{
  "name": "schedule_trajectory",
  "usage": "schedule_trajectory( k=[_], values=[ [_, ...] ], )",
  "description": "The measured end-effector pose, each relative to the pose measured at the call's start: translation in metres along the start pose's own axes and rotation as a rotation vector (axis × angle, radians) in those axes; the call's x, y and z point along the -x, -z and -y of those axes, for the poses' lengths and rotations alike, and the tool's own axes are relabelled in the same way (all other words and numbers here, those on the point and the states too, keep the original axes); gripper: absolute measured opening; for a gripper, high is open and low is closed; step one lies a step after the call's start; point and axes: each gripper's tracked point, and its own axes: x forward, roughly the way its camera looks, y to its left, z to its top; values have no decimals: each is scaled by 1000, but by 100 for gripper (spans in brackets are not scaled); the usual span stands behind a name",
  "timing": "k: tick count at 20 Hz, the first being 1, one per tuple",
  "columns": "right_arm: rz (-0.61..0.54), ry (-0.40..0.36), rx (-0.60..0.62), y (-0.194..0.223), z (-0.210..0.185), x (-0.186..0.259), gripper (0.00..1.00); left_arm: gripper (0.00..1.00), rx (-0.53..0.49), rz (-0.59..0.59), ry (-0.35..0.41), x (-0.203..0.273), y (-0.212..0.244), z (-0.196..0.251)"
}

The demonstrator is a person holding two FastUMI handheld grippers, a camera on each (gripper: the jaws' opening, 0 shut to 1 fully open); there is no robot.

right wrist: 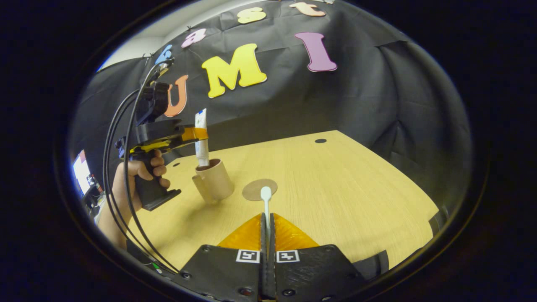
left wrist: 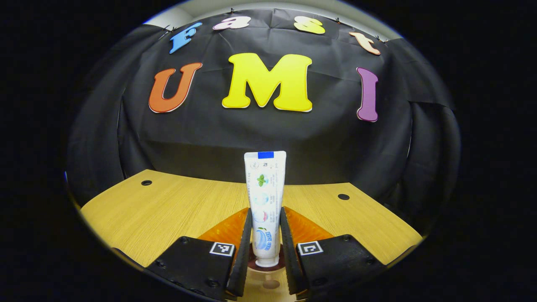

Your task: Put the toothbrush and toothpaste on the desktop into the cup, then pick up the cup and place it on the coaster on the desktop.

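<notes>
A white toothpaste tube (left wrist: 264, 197) stands upright, cap down, with my left gripper (left wrist: 265, 214) shut on its lower half. Its cap sits just inside the dark mouth of the cup (left wrist: 256, 265). In the right gripper view, the tan cup (right wrist: 215, 181) stands on the wooden table, with the toothpaste tube (right wrist: 202, 138) over it in the left gripper (right wrist: 197, 134), held by a hand (right wrist: 147, 167). My right gripper (right wrist: 267, 216) is shut on a white toothbrush (right wrist: 266, 201), whose head points forward over the round brown coaster (right wrist: 256, 191), right of the cup.
The wooden table (right wrist: 344, 197) runs to the black cloth wall and has small round holes (right wrist: 320, 141) near its back edge. Black cables (right wrist: 126, 138) hang from the left gripper. A lit screen (right wrist: 82, 170) shows at the far left.
</notes>
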Motion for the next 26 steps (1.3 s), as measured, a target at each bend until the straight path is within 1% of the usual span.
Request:
schedule_trajectory(
  k=[3, 5, 7, 8, 10, 11, 12, 13, 14, 15, 17, 20, 21, 24, 26],
  values=[
    [2, -2, 1, 0, -3, 2, 0, 41, 18, -13, 2, 3, 3, -2],
    [10, -7, 6, -2, -7, 3, 0, 44, 21, -19, -11, 6, 5, -5],
    [18, -14, 12, -3, -11, 5, 0, 47, 15, 2, -24, 12, -2, -9],
    [20, -17, 15, -2, -13, 6, 0, 47, 10, 19, -18, 14, -7, -9],
    [35, -29, 41, -8, -21, 8, 0, 54, 1, 30, -27, 19, -8, -16],
    [50, -38, 57, -15, -26, 8, 0, 59, 7, 29, -19, 24, -9, -16],
    [69, -54, 68, -23, -33, 7, 0, 63, 19, 30, -14, 29, -8, -17],
    [83, -72, 78, -32, -42, 7, 0, 74, 29, 35, -11, 34, -11, -20],
    [99, -94, 87, -41, -51, 4, 0, 81, 36, 49, -14, 40, -13, -23],
    [117, -116, 100, -51, -62, 1, 0, 91, 40, 63, -16, 47, -18, -27],
    [164, -153, 129, -72, -81, -10, 0, 99, 33, 87, -28, 62, -23, -39],
    [234, -221, 140, -100, -113, -29, 0, 98, 12, 109, -56, 88, -27, -62],
    [261, -256, 136, -112, -127, -36, 0, 98, 7, 109, -65, 95, -24, -69],
    [312, -387, 124, -138, -179, -58, 0, 98, 9, 98, -80, 120, -8, -92],
    [357, -473, 132, -151, -214, -67, 2, 98, 16, 91, -98, 132, 1, -109]
  ],
)
